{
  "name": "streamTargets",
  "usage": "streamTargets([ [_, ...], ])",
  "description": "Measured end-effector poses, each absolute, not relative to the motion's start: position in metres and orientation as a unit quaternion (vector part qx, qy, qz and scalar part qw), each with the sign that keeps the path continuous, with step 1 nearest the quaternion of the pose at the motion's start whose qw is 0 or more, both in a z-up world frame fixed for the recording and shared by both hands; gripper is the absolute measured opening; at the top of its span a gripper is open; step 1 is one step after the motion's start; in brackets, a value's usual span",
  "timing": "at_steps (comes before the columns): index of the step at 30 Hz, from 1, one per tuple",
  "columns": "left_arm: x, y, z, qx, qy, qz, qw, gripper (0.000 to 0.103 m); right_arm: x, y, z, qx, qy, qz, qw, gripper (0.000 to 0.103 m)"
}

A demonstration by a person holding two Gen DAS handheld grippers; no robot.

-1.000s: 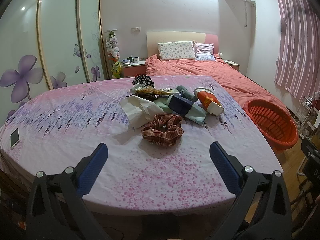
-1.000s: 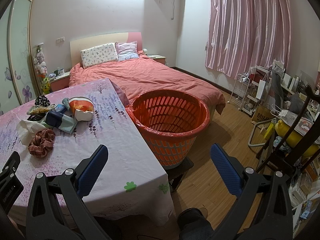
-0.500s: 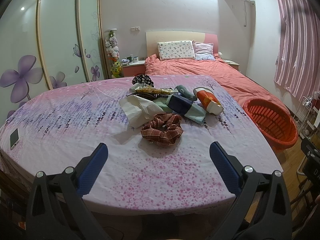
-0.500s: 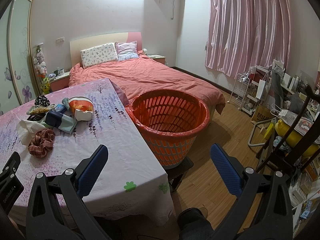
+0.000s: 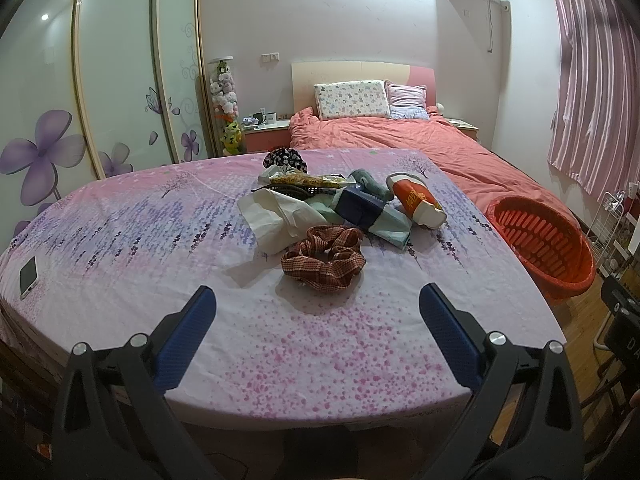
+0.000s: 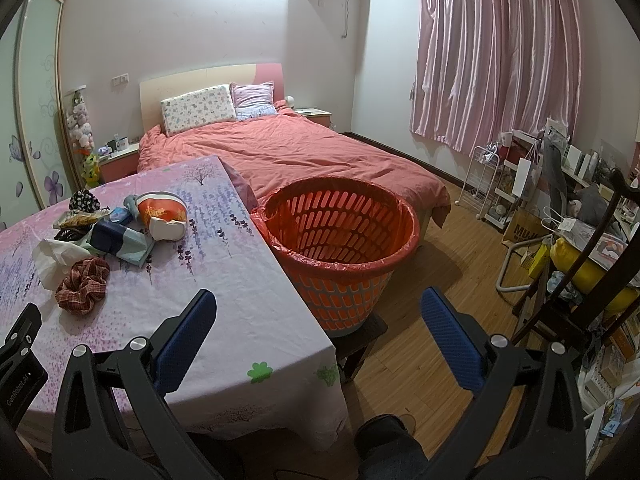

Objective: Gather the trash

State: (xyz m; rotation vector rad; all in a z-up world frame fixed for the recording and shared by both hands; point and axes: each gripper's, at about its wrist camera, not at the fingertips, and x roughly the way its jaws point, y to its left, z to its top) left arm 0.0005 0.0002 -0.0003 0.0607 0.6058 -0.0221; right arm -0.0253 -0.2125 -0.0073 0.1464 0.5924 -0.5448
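Observation:
A pile of trash lies on the table (image 5: 120, 248): a white plastic bag (image 5: 272, 216), a dark blue packet (image 5: 358, 206), an orange and white cup (image 5: 416, 200), a snack wrapper (image 5: 304, 180). A red plaid scrunchie (image 5: 324, 260) lies in front of it. My left gripper (image 5: 316, 312) is open and empty, above the table's near edge, short of the scrunchie. My right gripper (image 6: 318, 312) is open and empty, over the table's corner beside the orange basket (image 6: 340, 232). The pile also shows in the right wrist view (image 6: 116, 236).
A phone (image 5: 29, 278) lies at the table's left edge. A black floral scrunchie (image 5: 286, 158) sits behind the pile. The bed (image 6: 304, 152) stands beyond table and basket. A cluttered rack (image 6: 504, 184) and chair (image 6: 580, 272) stand on the right.

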Motion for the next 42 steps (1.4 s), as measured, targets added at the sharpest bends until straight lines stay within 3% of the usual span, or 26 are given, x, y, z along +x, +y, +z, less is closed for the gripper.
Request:
streamTargets([
  [42,0.009,0.005,-0.019,0.02,0.308,-0.008,0.951,0.099,-0.019,-0.214,-0.011,0.062,0.284,-0.268,0.919,0.101],
])
